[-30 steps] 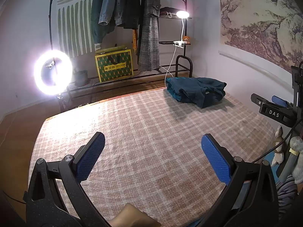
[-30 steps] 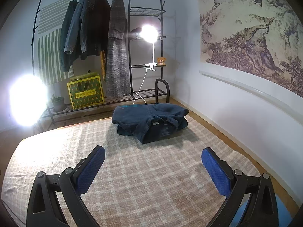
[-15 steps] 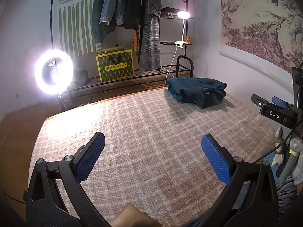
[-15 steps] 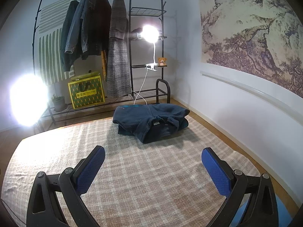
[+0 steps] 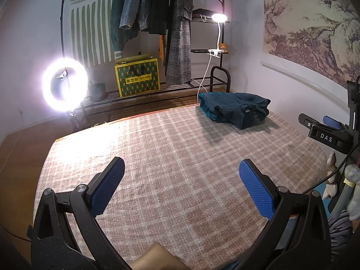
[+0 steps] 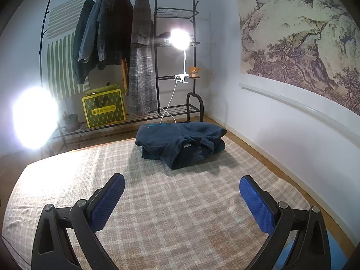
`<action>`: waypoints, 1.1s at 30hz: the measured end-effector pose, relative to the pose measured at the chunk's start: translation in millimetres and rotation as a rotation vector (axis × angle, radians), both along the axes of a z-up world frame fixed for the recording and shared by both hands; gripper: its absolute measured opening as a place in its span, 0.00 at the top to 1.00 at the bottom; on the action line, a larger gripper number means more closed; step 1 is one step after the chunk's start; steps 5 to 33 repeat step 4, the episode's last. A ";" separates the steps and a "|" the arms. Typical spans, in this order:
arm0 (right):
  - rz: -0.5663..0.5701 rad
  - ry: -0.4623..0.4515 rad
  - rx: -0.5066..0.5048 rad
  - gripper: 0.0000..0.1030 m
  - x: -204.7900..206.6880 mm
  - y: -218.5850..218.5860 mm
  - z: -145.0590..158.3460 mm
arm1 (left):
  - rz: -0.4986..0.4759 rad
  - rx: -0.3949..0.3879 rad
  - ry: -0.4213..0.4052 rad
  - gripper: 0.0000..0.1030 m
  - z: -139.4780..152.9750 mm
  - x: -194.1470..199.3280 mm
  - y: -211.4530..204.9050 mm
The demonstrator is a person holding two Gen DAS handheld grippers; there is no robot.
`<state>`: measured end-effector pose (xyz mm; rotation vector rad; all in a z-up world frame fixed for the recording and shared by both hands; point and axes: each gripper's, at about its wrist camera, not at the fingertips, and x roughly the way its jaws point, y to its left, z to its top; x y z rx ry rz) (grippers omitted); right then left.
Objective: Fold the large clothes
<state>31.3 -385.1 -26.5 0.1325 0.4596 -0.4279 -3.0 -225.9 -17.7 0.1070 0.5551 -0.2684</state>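
Right gripper above checked bedspread, blue-padded fingers spread wide, holding nothing. Folded dark blue jacket lying on bedspread's far edge, well apart from fingers. Behind it: clothes rack with hanging coats, lit clip lamp, yellow-green box.

A folded dark blue fleece jacket is lying on the beige checked woven bedcover, at 12 o'clock; a black metal clothes rack is standing behind it.
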 end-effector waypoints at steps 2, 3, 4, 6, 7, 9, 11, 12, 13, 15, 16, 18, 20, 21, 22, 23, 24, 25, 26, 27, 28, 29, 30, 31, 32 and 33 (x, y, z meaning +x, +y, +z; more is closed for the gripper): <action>-0.002 0.000 -0.002 0.00 0.1 0.1 0.1 | 0.012 0.009 -0.024 0.00 1.8 -3.6 0.7; -0.001 0.000 -0.003 0.00 0.5 -0.3 0.5 | 0.016 0.010 -0.028 0.00 3.1 -3.7 2.0; -0.001 -0.001 -0.004 0.00 0.6 -0.8 0.6 | 0.014 0.004 -0.025 0.00 3.7 -3.3 3.3; -0.001 -0.001 -0.004 0.00 0.6 -0.8 0.6 | 0.014 0.004 -0.025 0.00 3.7 -3.3 3.3; -0.001 -0.001 -0.004 0.00 0.6 -0.8 0.6 | 0.014 0.004 -0.025 0.00 3.7 -3.3 3.3; -0.001 -0.001 -0.004 0.00 0.6 -0.8 0.6 | 0.014 0.004 -0.025 0.00 3.7 -3.3 3.3; -0.001 -0.001 -0.004 0.00 0.6 -0.8 0.6 | 0.014 0.004 -0.025 0.00 3.7 -3.3 3.3; -0.001 -0.001 -0.004 0.00 0.6 -0.8 0.6 | 0.014 0.004 -0.025 0.00 3.7 -3.3 3.3; -0.001 -0.001 -0.004 0.00 0.6 -0.8 0.6 | 0.014 0.004 -0.025 0.00 3.7 -3.3 3.3; -0.001 -0.001 -0.004 0.00 0.6 -0.8 0.6 | 0.014 0.004 -0.025 0.00 3.7 -3.3 3.3; -0.001 -0.001 -0.004 0.00 0.6 -0.8 0.6 | 0.014 0.004 -0.025 0.00 3.7 -3.3 3.3; -0.001 -0.001 -0.004 0.00 0.6 -0.8 0.6 | 0.014 0.004 -0.025 0.00 3.7 -3.3 3.3; -0.001 -0.001 -0.004 0.00 0.6 -0.8 0.6 | 0.014 0.004 -0.025 0.00 3.7 -3.3 3.3; -0.001 -0.001 -0.004 0.00 0.6 -0.8 0.6 | 0.014 0.004 -0.025 0.00 3.7 -3.3 3.3; -0.001 -0.001 -0.004 0.00 0.6 -0.8 0.6 | 0.014 0.004 -0.025 0.00 3.7 -3.3 3.3; -0.001 -0.001 -0.004 0.00 0.6 -0.8 0.6 | 0.014 0.004 -0.025 0.00 3.7 -3.3 3.3; -0.001 -0.001 -0.004 0.00 0.6 -0.8 0.6 | 0.014 0.004 -0.025 0.00 3.7 -3.3 3.3; -0.001 -0.001 -0.004 0.00 0.6 -0.8 0.6 | 0.014 0.004 -0.025 0.00 3.7 -3.3 3.3; -0.001 -0.001 -0.004 0.00 0.6 -0.8 0.6 | 0.014 0.004 -0.025 0.00 3.7 -3.3 3.3; -0.001 -0.001 -0.004 0.00 0.6 -0.8 0.6 | 0.014 0.004 -0.025 0.00 3.7 -3.3 3.3; -0.001 -0.001 -0.004 0.00 0.6 -0.8 0.6 | 0.014 0.004 -0.025 0.00 3.7 -3.3 3.3; -0.001 -0.001 -0.004 0.00 0.6 -0.8 0.6 | 0.014 0.004 -0.025 0.00 3.7 -3.3 3.3; -0.001 -0.001 -0.004 0.00 0.6 -0.8 0.6 | 0.014 0.004 -0.025 0.00 3.7 -3.3 3.3; -0.001 -0.001 -0.004 0.00 0.6 -0.8 0.6 | 0.014 0.004 -0.025 0.00 3.7 -3.3 3.3; -0.001 -0.001 -0.004 0.00 0.6 -0.8 0.6 | 0.014 0.004 -0.025 0.00 3.7 -3.3 3.3; -0.001 -0.001 -0.004 0.00 0.6 -0.8 0.6 | 0.014 0.004 -0.025 0.00 3.7 -3.3 3.3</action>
